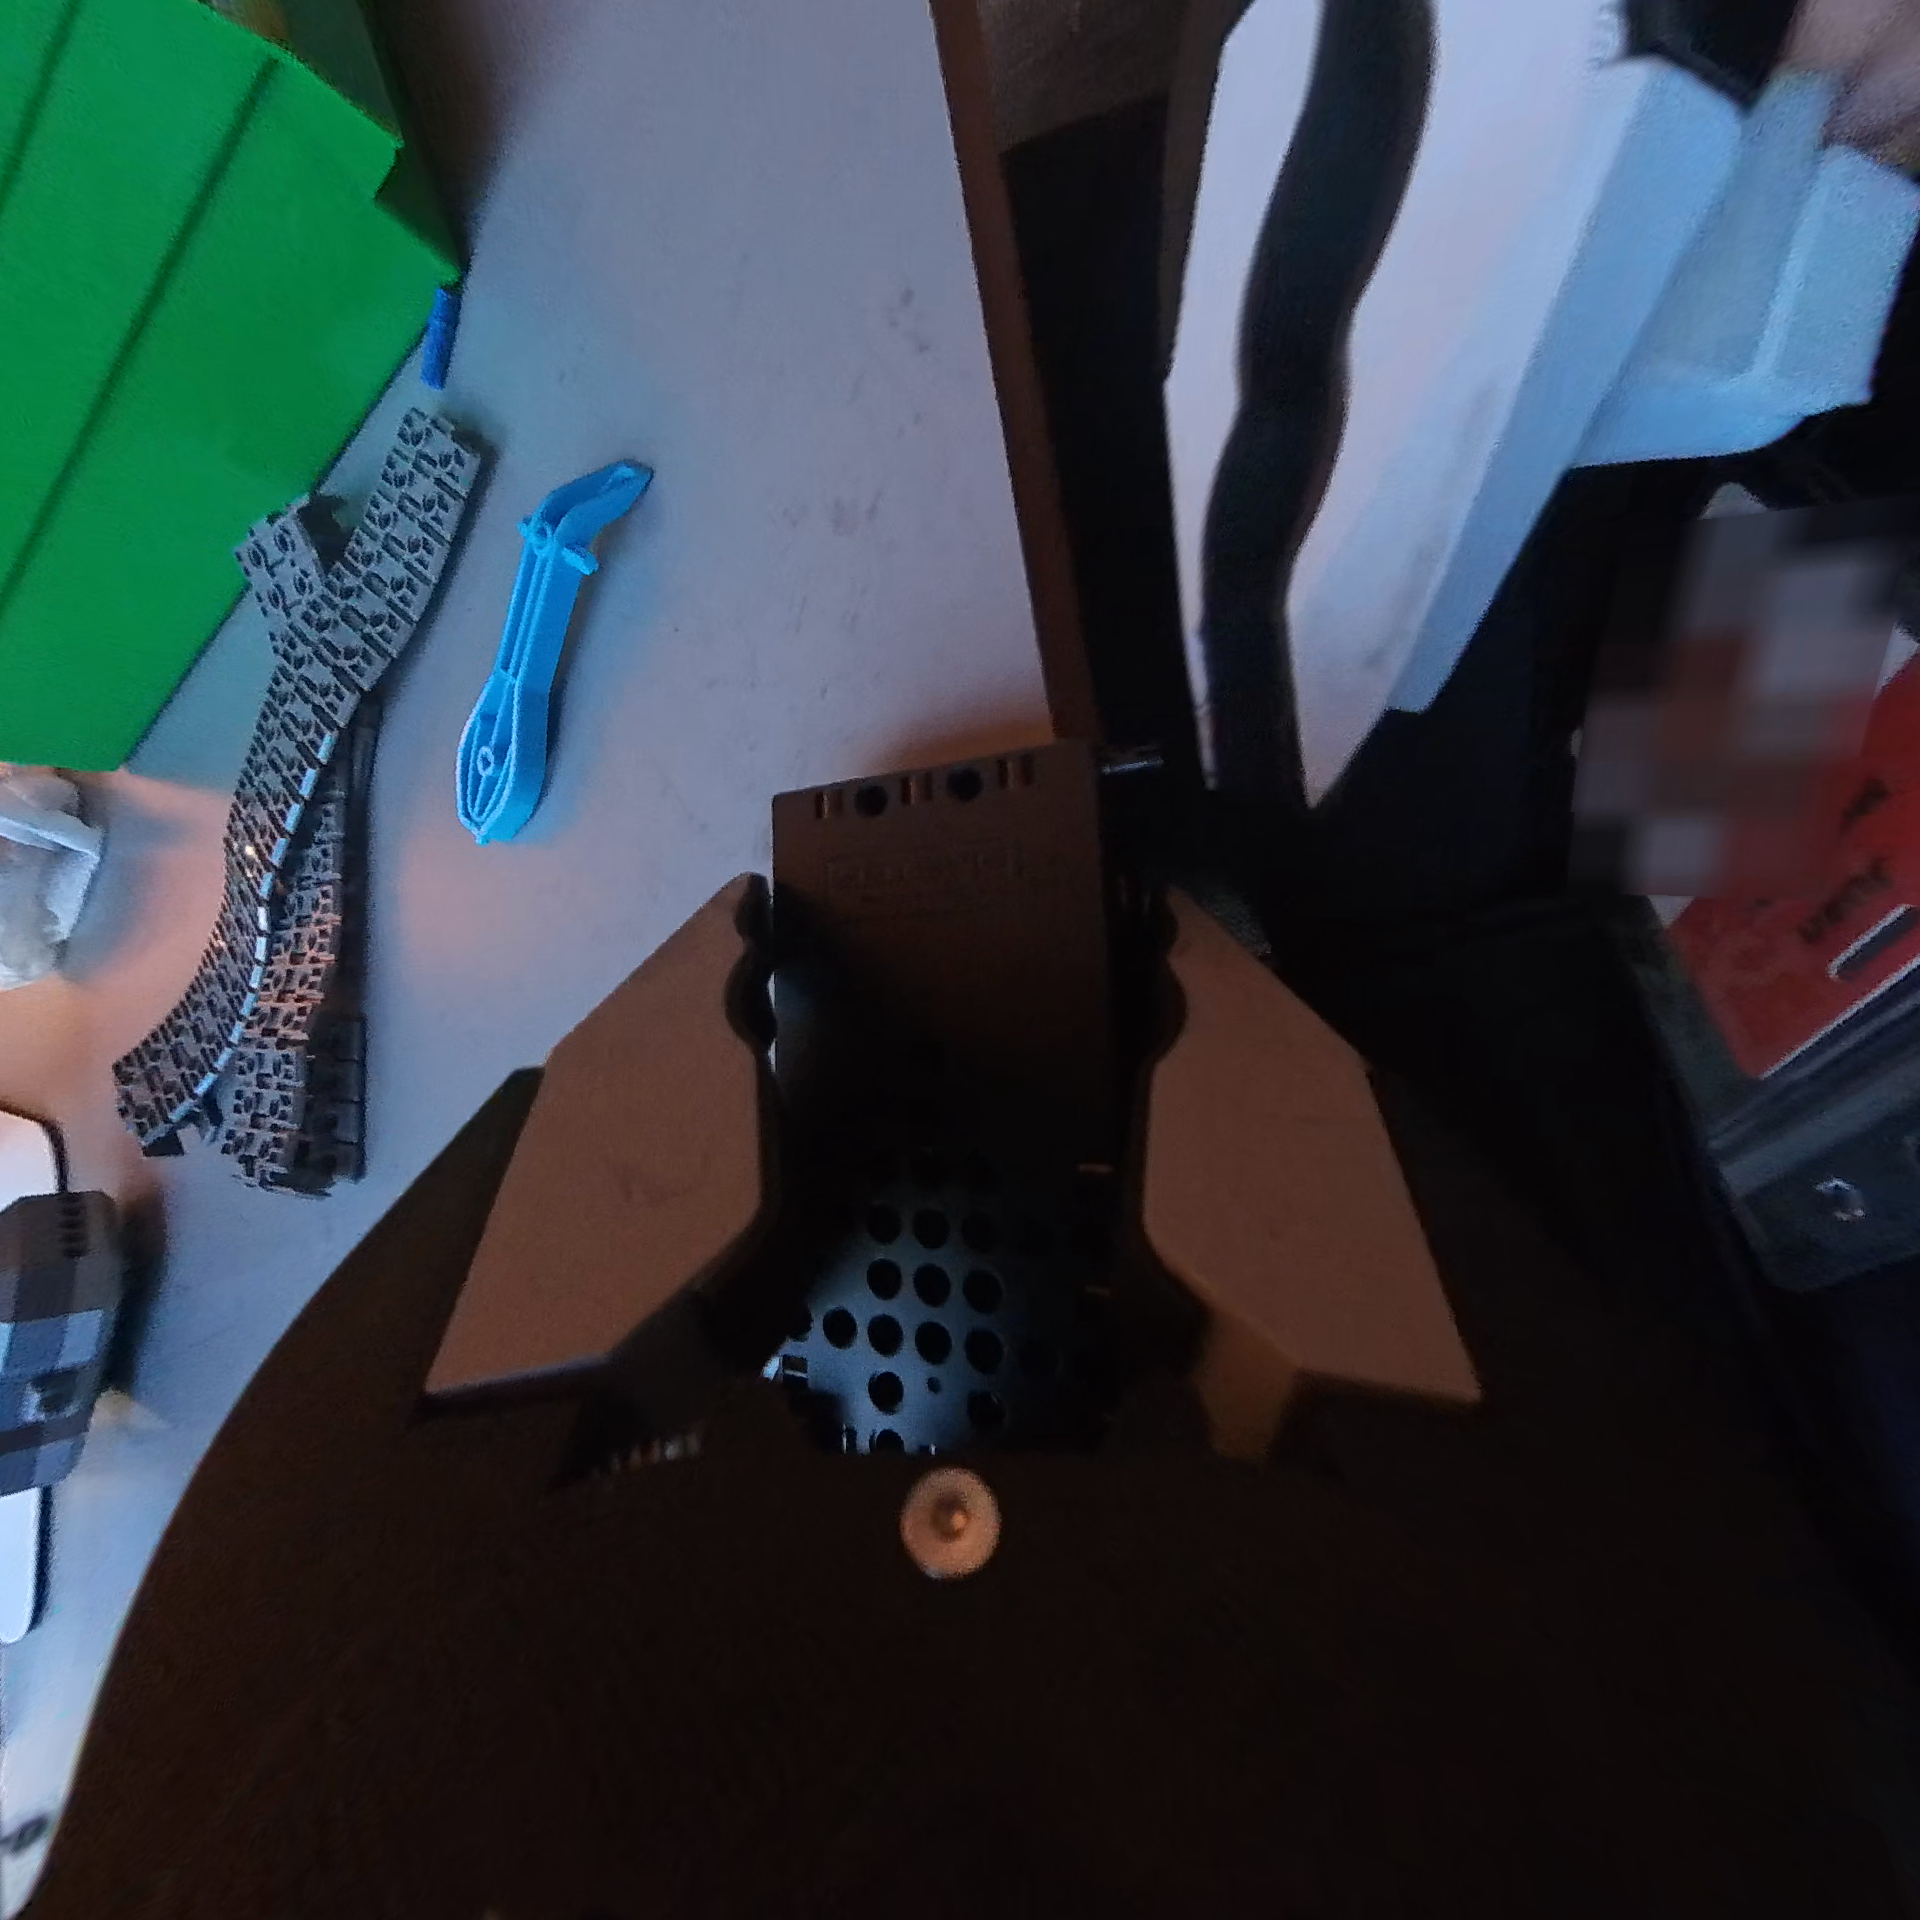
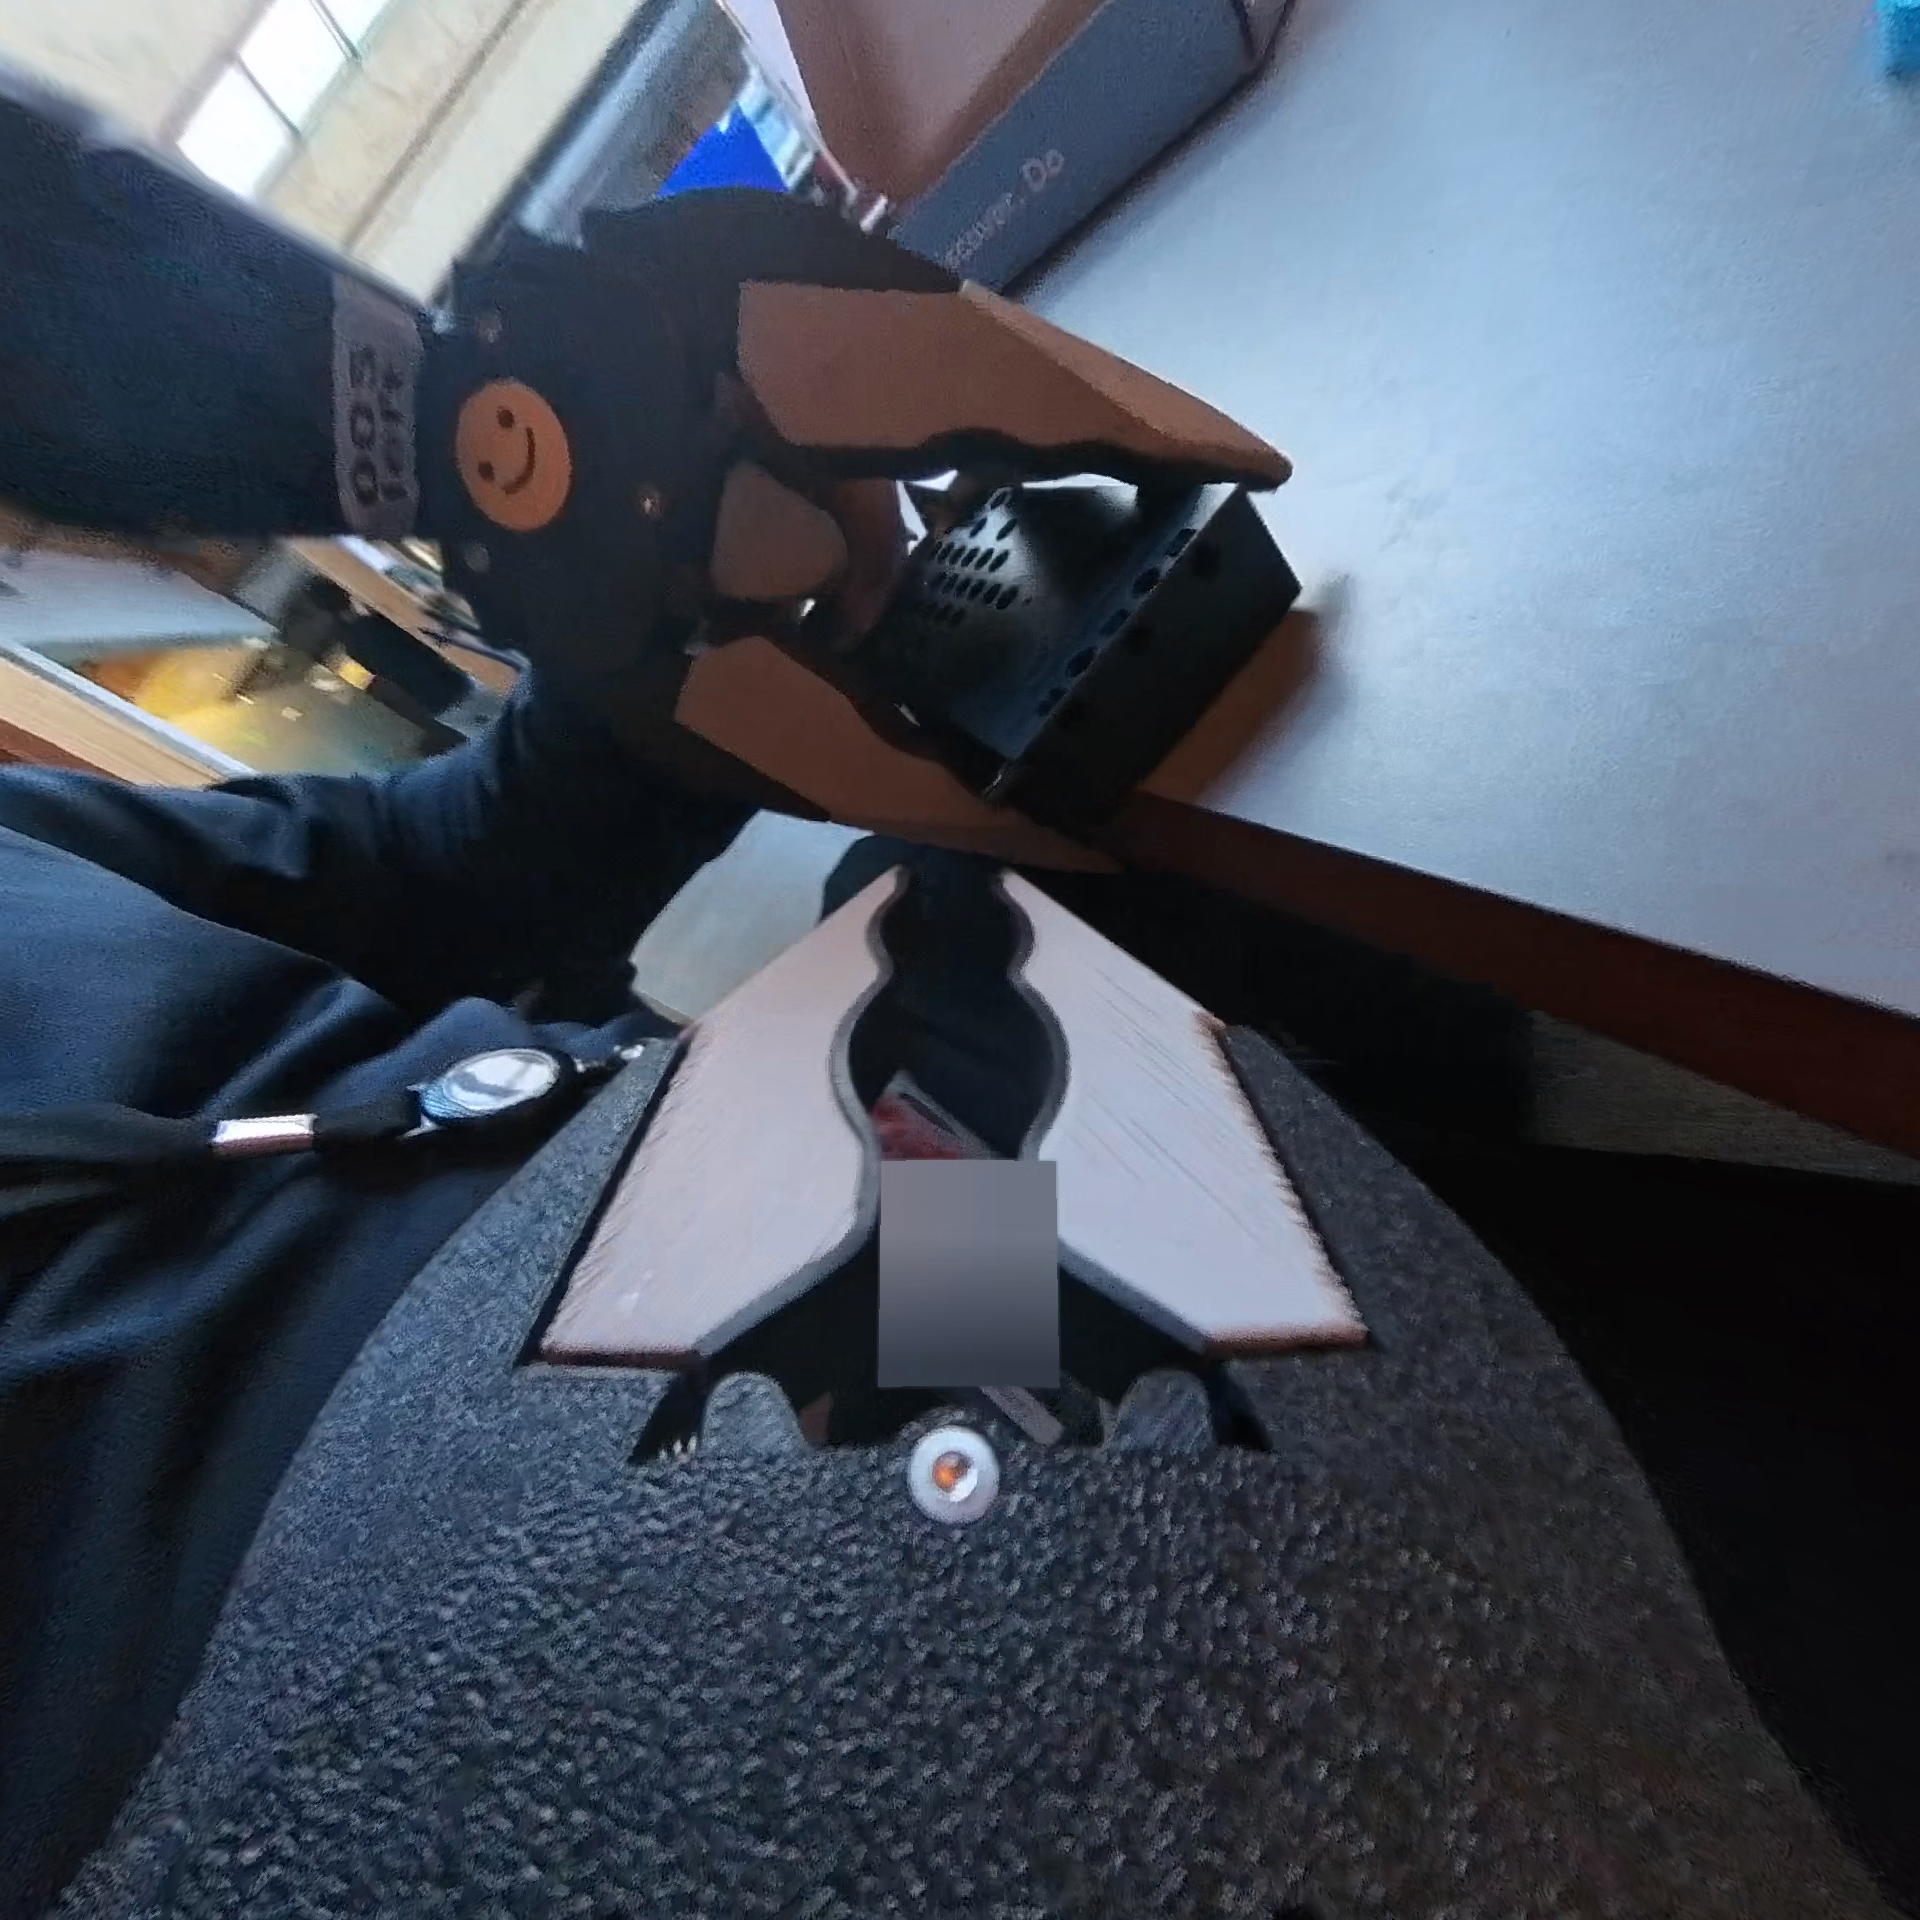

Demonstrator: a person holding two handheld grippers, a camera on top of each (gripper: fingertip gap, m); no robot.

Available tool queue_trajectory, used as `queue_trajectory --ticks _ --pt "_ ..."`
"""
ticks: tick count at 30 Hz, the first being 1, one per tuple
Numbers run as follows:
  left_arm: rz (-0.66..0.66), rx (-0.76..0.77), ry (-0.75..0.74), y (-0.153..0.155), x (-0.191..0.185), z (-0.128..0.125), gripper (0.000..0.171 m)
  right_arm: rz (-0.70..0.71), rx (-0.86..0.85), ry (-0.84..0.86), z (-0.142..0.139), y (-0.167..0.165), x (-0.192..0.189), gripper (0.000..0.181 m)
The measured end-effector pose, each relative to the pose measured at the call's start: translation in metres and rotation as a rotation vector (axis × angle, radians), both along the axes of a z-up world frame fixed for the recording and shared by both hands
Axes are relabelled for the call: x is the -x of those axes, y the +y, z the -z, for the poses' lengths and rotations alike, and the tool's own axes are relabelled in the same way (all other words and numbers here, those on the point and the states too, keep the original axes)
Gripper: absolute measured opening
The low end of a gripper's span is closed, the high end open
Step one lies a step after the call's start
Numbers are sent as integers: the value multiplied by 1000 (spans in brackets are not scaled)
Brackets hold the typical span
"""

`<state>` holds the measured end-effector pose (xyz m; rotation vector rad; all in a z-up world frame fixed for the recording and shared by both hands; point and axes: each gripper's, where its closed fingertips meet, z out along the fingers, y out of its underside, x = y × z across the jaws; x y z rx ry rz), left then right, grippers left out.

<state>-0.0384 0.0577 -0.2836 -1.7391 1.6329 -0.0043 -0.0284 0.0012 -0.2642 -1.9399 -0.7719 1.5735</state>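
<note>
Black perforated box [image 1: 940, 997]: in the left wrist view we see it clamped between the two tan fingers [image 1: 613, 1164] of the left gripper [image 1: 951, 914], at the edge of the white table [image 1: 748, 312]. Left of the box lie a blue plastic tool [image 1: 540, 665], grey track pieces [image 1: 301, 790] and a green carton [image 1: 187, 364]. In the right wrist view, the right gripper [image 2: 954, 883] sits just below the box [image 2: 1122, 634], fingertips nearly touching, holding nothing.
</note>
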Motion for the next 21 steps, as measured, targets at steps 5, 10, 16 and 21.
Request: queue_trajectory --ticks 5,10,16,21 --pt "25 -110 43 -1 -5 -3 71 3 179 103 -2 6 -1 18" --pt "30 -274 120 1 -10 -7 70 4 229 123 -1 6 -2 9" --pt "66 -393 140 -2 -13 -13 70 -21 205 129 1 2 -4 0" --pt "73 -330 132 -2 -11 -9 70 1 -234 -176 9 3 -4 0"
